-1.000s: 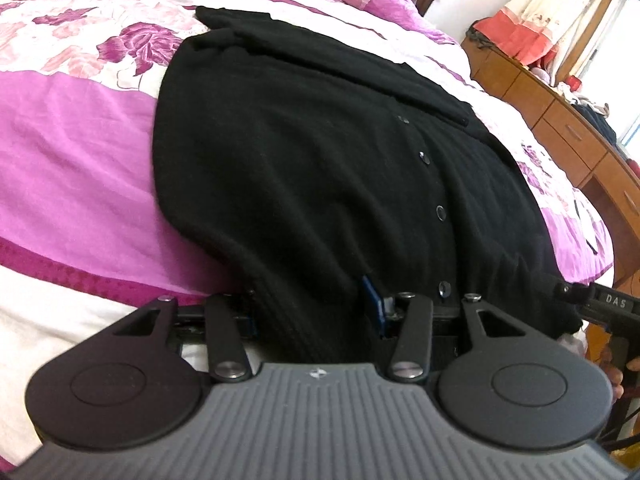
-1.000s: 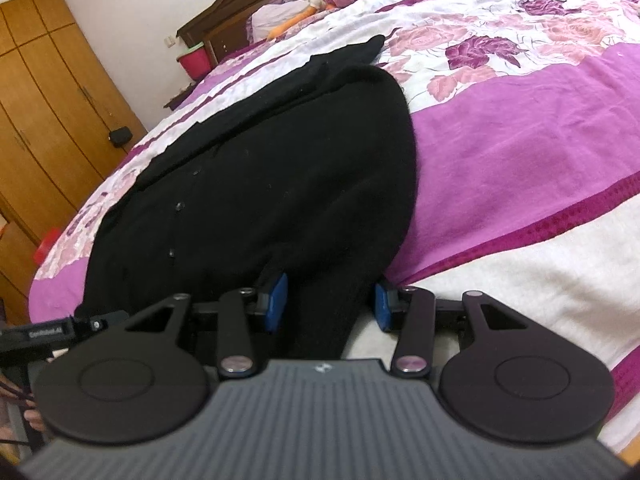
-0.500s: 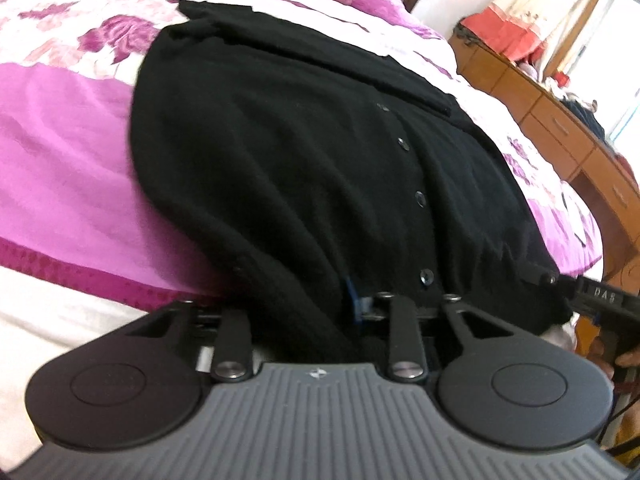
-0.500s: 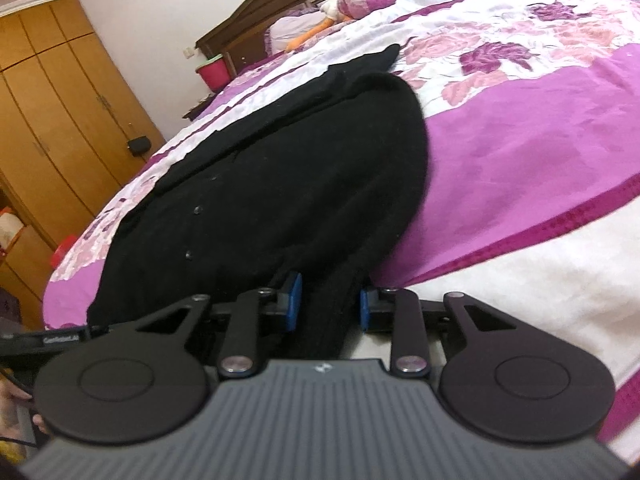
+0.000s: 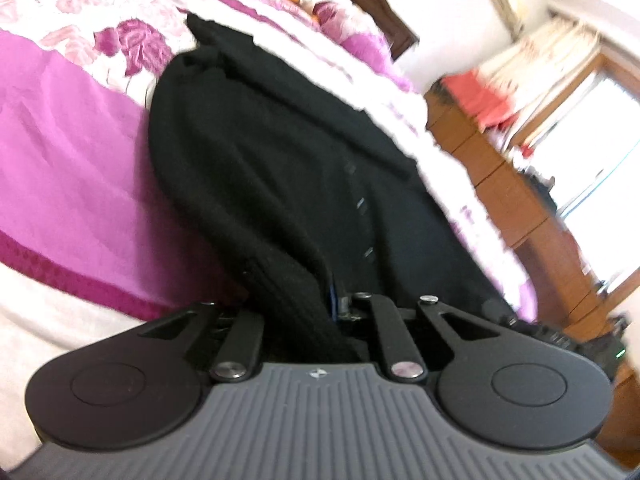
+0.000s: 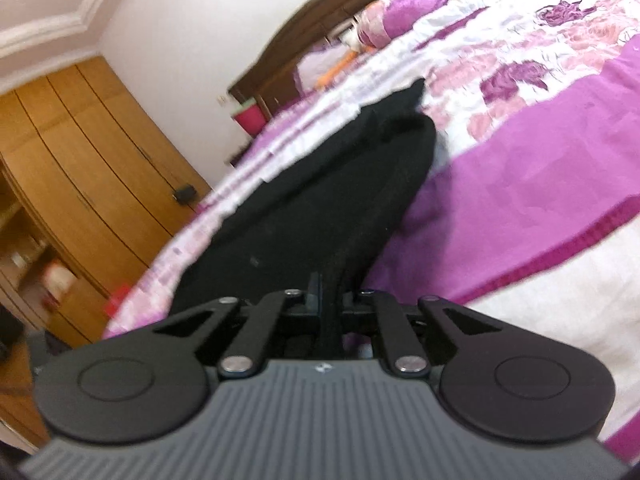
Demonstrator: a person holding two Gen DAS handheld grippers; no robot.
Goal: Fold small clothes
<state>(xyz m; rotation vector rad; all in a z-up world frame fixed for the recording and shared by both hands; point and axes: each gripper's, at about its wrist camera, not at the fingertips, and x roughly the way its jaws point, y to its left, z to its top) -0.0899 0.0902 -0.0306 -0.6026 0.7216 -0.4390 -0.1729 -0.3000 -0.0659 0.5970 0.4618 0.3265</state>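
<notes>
Closed in from wide apart on both sides, and tilted since a second ago. Left gripper [image 5: 298, 312], jaws closing, already pinching the ribbed hem of the black cardigan [image 5: 280, 168] between them, only a sliver of blue pad [image 5: 331, 300] showing beside the bunched knit. Right gripper [image 6: 331, 300] clenched fully on the other hem corner, a thin fold of black cloth running straight between its fingers. Cardigan spread lengthwise on the purple floral bedspread [image 5: 60, 168], button row up, collar end toward the dark headboard [image 6: 320, 32]; near edge lifted slightly at both grips. Wooden wardrobe [image 6: 80, 152] at the left in the right wrist view, wooden drawers [image 5: 520, 208] under the window in the left one. Both views blurred.
</notes>
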